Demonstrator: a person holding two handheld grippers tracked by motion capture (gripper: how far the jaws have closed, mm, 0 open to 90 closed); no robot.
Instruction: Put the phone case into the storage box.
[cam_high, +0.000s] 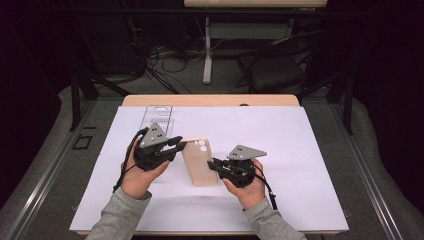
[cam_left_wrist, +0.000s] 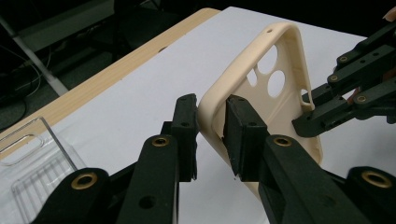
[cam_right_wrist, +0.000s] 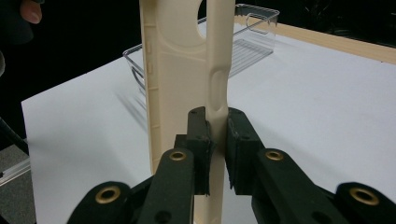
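The right gripper (cam_right_wrist: 215, 140) pinches one long edge of the tan phone case (cam_high: 200, 162). The left gripper (cam_left_wrist: 210, 135) has its jaws on the case's top corner, by the camera holes. The case is held up over the white mat (cam_high: 280, 135). Keep both pinches snug and move the hands together, so it won't twist. The clear tray (cam_high: 158, 116) waits farther back.

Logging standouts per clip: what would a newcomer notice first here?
A cream phone case held mid-table over the white sheet, pinched by both tools: the left tool on its top corner, the right tool on its side rail. A clear plastic tray lies at the far left.
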